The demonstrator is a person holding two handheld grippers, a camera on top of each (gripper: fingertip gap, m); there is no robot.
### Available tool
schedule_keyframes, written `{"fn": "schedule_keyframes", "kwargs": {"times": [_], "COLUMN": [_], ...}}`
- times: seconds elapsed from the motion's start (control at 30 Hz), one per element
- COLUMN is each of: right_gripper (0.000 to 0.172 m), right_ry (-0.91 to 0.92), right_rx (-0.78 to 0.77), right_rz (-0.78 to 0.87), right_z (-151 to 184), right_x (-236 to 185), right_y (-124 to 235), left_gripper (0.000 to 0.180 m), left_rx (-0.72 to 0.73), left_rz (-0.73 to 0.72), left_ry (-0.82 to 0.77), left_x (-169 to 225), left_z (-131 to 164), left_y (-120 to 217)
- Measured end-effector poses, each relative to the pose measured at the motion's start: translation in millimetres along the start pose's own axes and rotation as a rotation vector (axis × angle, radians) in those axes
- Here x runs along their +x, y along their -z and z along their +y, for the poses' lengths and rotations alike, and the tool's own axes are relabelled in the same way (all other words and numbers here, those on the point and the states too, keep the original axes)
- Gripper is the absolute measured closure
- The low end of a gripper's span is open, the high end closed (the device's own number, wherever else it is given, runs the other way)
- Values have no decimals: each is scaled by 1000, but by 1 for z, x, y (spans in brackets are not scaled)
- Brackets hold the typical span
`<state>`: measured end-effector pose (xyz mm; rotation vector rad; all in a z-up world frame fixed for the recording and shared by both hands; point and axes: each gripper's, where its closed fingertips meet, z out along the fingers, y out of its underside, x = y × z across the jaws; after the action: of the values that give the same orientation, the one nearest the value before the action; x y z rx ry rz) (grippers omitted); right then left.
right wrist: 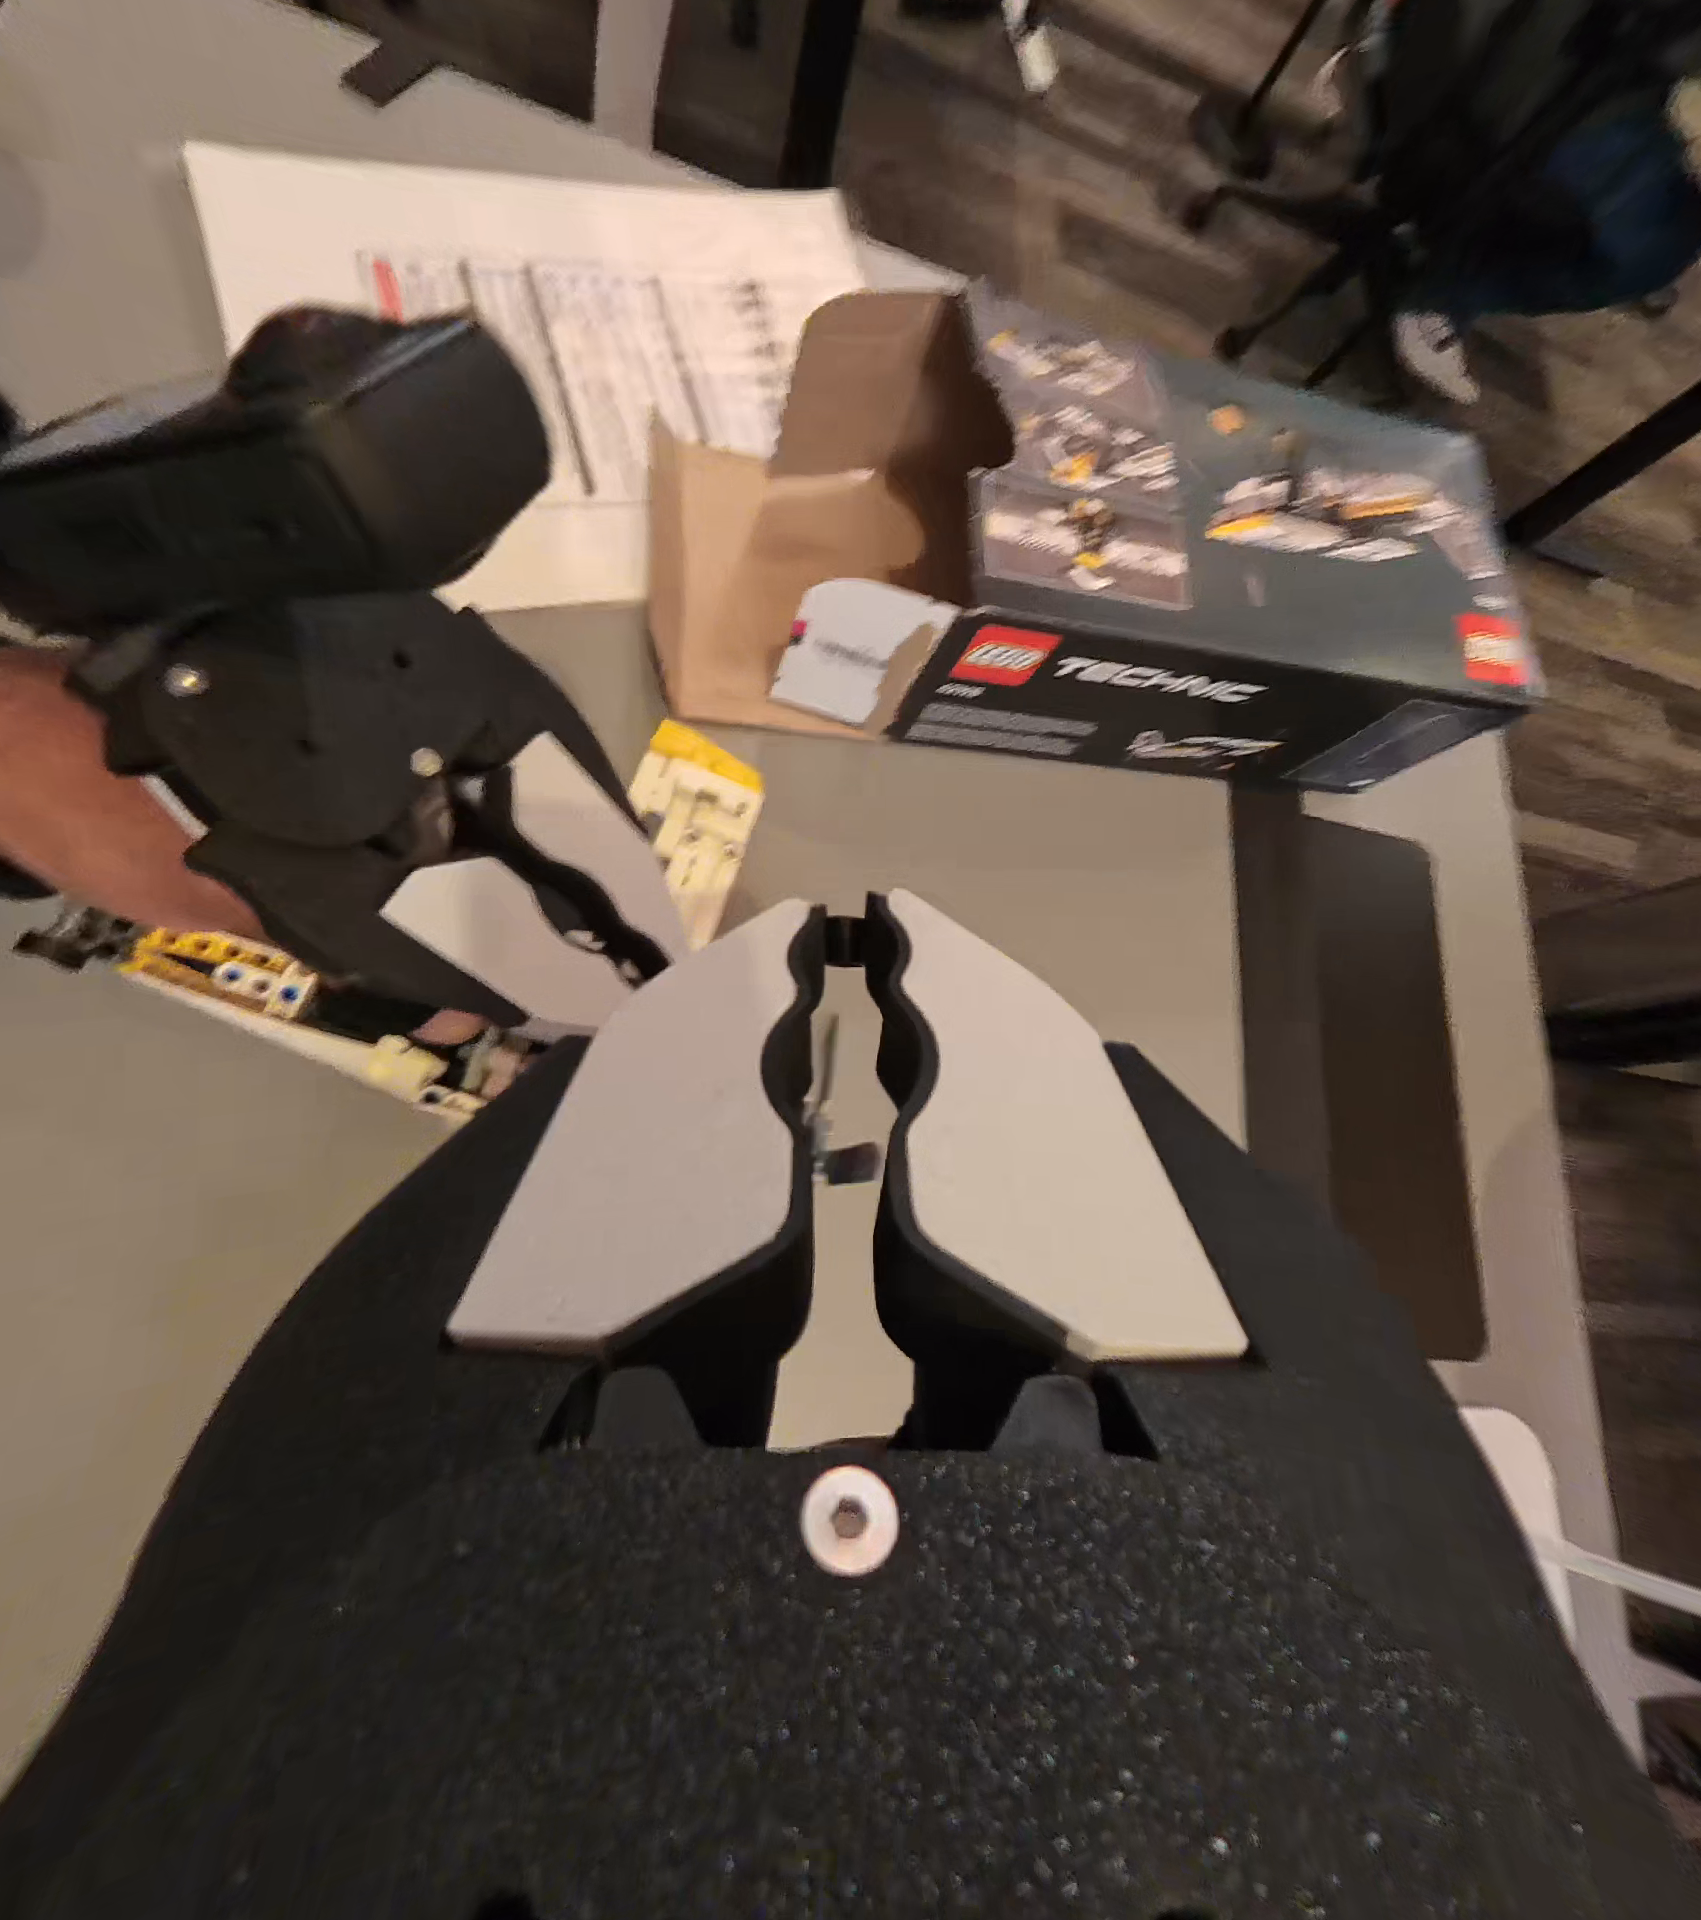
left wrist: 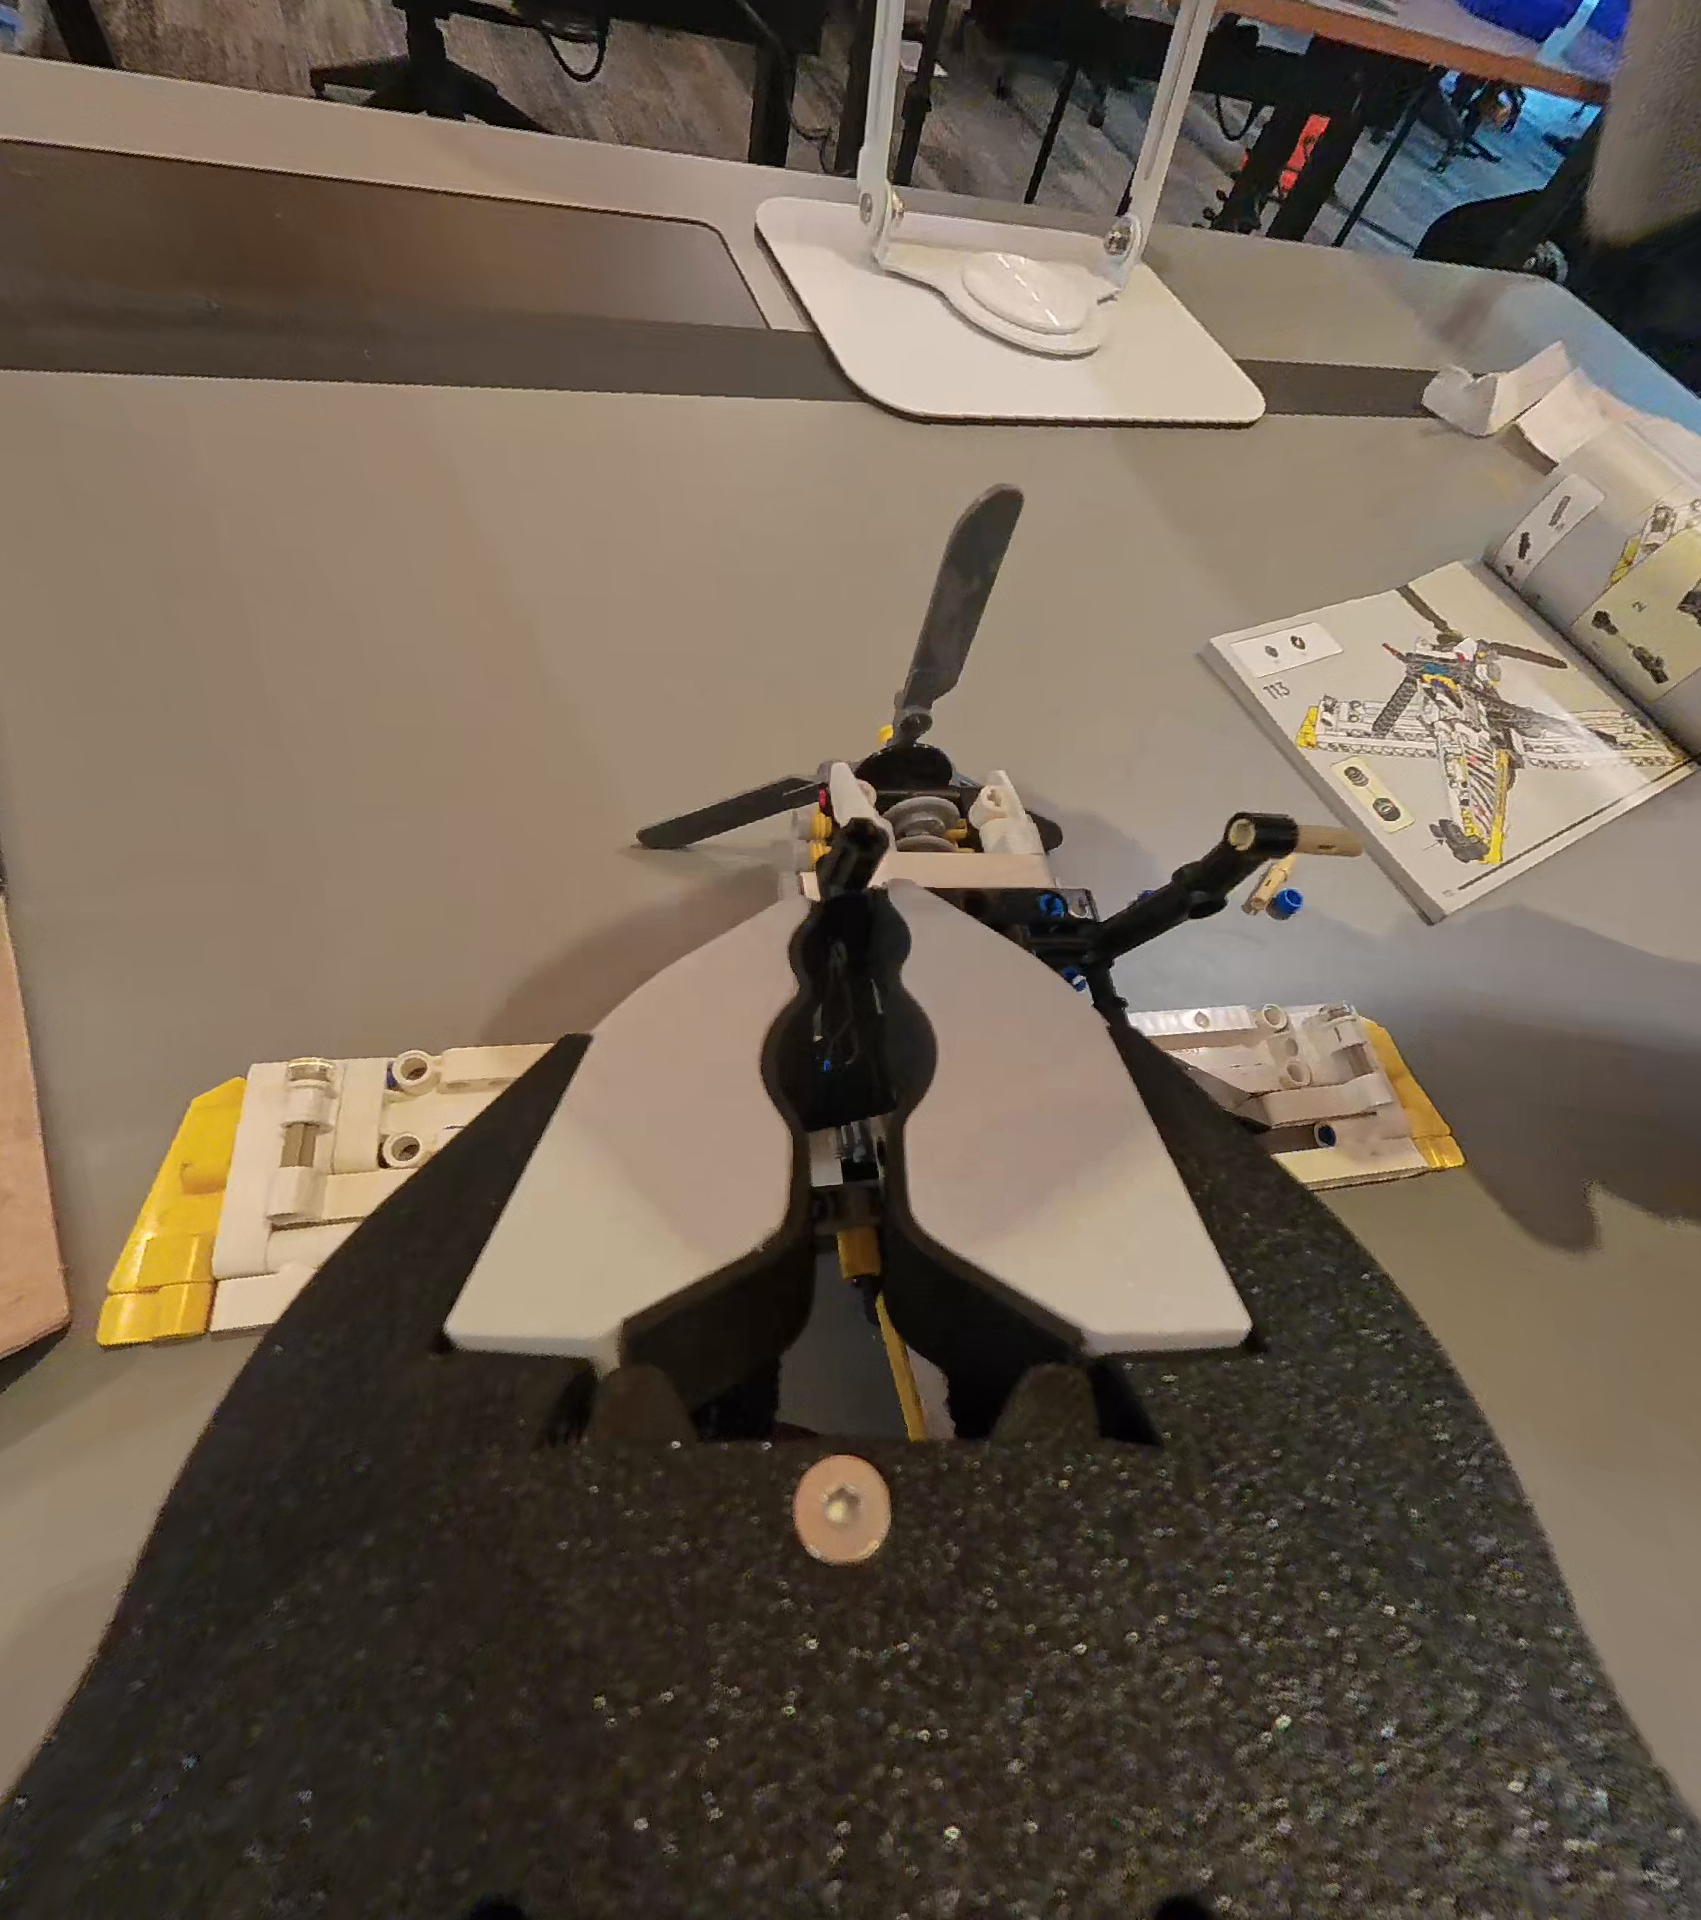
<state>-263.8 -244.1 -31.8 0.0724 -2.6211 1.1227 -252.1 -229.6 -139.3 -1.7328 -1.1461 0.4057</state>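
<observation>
A white and yellow brick-built plane model [left wrist: 306, 1143] lies on the grey table [left wrist: 410, 623], its black propeller [left wrist: 960, 613] pointing away from me. My left gripper [left wrist: 851, 909] is above the fuselage, shut on a black strut [left wrist: 851, 857] that sticks up from the model. A second black strut [left wrist: 1199, 883] angles out to the right. My right gripper [right wrist: 844, 935] is shut on a small black piece [right wrist: 844, 943] at its fingertips, held above the table to the right of the model's wing [right wrist: 700, 821]. The left gripper also shows in the right wrist view [right wrist: 306, 675].
An open instruction booklet [left wrist: 1448, 727] lies at right, with a tan pin and a blue pin [left wrist: 1272, 899] near it. A white lamp base [left wrist: 1012, 312] stands at the back. An opened toy box [right wrist: 1189, 623] and a printed sheet [right wrist: 534, 281] lie beyond the model.
</observation>
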Motion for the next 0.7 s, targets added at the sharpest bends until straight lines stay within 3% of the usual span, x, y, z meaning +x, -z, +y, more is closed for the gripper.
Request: {"fn": "schedule_keyframes", "kwargs": {"times": [0.2,0.37,0.57,0.7], "right_gripper": [165,164,164,165], "right_ry": [-125,-182,-374,-452], "right_rx": [38,154,375,459], "right_rz": [-152,-328,-557,-625], "right_z": [19,17,5,5], "right_x": [-14,-23,-25,-23], "right_y": [-16,-10,11,21], "left_gripper": [172,169,169,169], "left_rx": [20,27,27,33], "left_rz": [29,62,52,58], "left_ry": [17,2,-10,-9], "left_x": [2,4,5,4], "left_z": [-1,-2,-2,-2], "left_y": [1,2,4,4]}}
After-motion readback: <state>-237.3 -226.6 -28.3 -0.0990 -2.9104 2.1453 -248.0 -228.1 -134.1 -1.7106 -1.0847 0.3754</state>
